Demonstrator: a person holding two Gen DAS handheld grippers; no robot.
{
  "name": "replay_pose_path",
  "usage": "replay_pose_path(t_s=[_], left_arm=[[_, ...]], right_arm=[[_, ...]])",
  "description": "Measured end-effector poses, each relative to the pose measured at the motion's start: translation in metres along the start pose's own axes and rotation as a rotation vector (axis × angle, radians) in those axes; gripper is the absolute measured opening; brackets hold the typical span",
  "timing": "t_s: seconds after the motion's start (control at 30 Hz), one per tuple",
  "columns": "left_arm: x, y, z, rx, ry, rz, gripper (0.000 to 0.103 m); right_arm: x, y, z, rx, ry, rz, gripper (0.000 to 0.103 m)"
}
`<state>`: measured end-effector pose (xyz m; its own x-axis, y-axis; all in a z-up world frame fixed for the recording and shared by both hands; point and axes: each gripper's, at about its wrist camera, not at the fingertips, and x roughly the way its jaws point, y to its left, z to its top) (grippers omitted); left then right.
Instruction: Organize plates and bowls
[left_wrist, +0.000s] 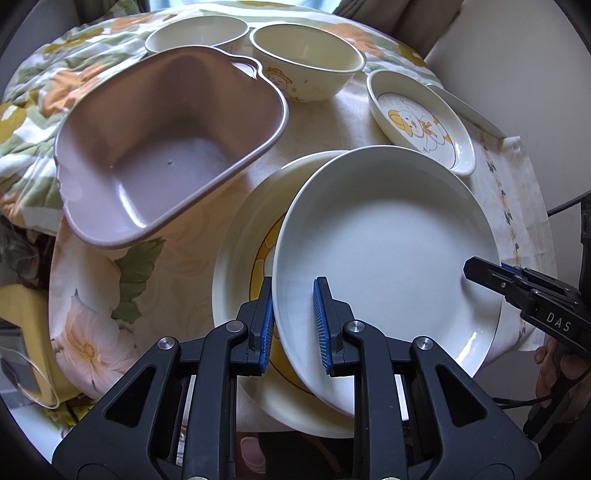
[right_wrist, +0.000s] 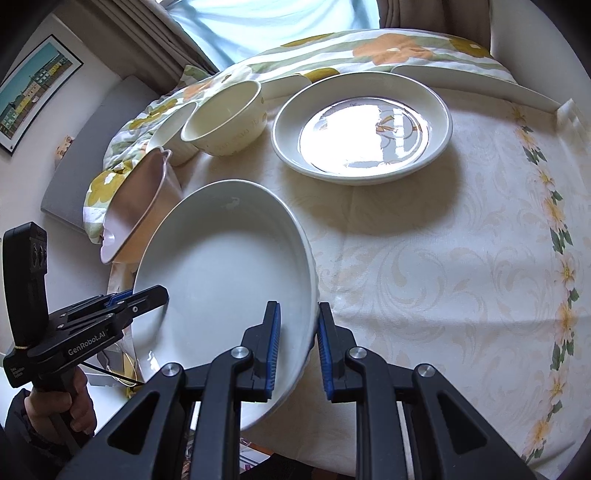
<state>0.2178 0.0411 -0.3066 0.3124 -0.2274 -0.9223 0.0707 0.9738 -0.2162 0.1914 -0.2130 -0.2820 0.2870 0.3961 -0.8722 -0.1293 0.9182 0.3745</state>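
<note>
A plain white deep plate (left_wrist: 391, 254) is held tilted above the table by both grippers; it also shows in the right wrist view (right_wrist: 225, 266). My left gripper (left_wrist: 293, 325) is shut on its left rim. My right gripper (right_wrist: 297, 350) is shut on its right rim and shows at the right of the left wrist view (left_wrist: 491, 277). Under the white plate lies a cream plate with a yellow ring (left_wrist: 240, 280). A mauve square bowl (left_wrist: 166, 147) leans at the left. Two cream bowls (left_wrist: 306, 59) (left_wrist: 197, 33) stand at the back. A small duck dish (left_wrist: 421, 122) sits at the back right.
The table carries a pale floral cloth (right_wrist: 443, 277). A quilted flowered blanket (left_wrist: 48, 92) is bunched at the back left under the mauve bowl. A white flat tray edge (left_wrist: 465, 109) lies behind the duck dish. A framed picture (right_wrist: 33, 88) hangs on the wall.
</note>
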Motion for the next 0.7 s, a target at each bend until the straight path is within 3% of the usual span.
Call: replay_pose_path(t_s=[0.17, 0.37, 0.53, 0.7], left_arm=[[0.005, 0.000, -0.002, 0.013, 0.012, 0.016, 0.018], [0.006, -0.017, -0.005, 0.106, 0.005, 0.123, 0.018], [0.002, -0.038, -0.011, 0.231, -0.028, 0.269, 0.018], [-0.005, -0.046, -0.015, 0.296, -0.055, 0.335, 0.018]], right_arm=[[0.000, 0.001, 0.000, -0.004, -0.007, -0.004, 0.018], [0.000, 0.004, 0.000, -0.028, -0.010, -0.017, 0.018], [0.003, 0.014, 0.002, -0.099, -0.013, -0.070, 0.018], [0.006, 0.023, 0.003, -0.181, -0.023, -0.115, 0.018]])
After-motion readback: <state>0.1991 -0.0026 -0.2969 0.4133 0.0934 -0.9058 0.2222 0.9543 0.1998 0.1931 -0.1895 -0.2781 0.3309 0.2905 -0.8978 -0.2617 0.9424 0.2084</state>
